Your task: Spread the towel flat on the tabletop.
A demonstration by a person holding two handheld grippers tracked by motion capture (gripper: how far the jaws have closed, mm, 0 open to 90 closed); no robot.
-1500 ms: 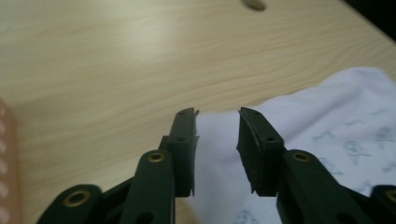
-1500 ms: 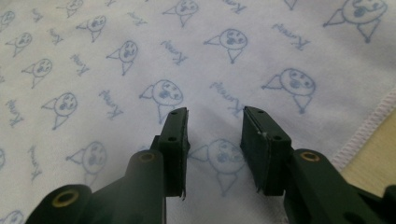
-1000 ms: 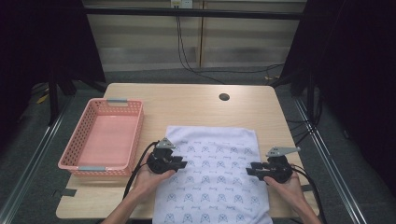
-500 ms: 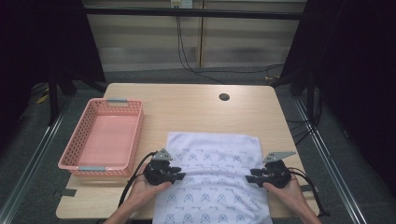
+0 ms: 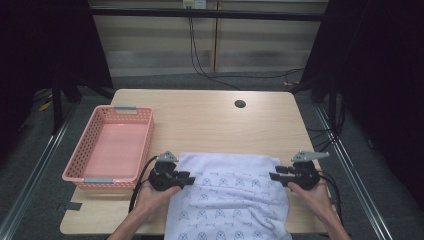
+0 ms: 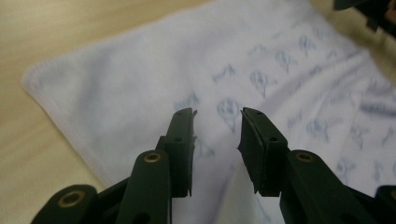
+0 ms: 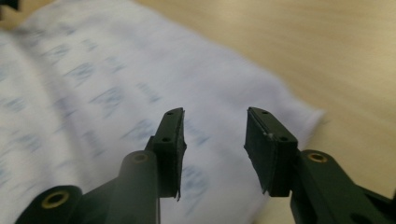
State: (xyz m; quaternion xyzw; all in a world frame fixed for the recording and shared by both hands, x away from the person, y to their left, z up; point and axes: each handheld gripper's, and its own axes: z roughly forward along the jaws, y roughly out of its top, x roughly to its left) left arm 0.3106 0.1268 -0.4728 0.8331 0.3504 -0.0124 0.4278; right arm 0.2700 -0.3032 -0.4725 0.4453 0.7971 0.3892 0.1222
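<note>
On the near half of the table (image 5: 210, 115) lies a white towel (image 5: 232, 200) printed with small blue-grey motifs, spread mostly flat with its far edge straight across the tabletop. Soft folds run through its lower right part, and its near end hangs past the table's front edge, where the high view cuts it off. A stitched hem borders the towel's corner in the left gripper view, while the print farther off there blurs into smudges. Motion blur softens the motifs in the right gripper view too, so their shape is hard to make out.

Left gripper (image 5: 186, 180) sits at the towel's far left corner, its jaws spread a moderate way with cloth showing in the gap between them; they pinch nothing, and whether the tips touch the fabric I cannot tell. Right gripper (image 5: 274, 176) sits at the far right corner, jaws spread somewhat wider, over the towel near its edge and likewise holding nothing. A pink basket (image 5: 80, 162) stands on the table, left of the towel.
</note>
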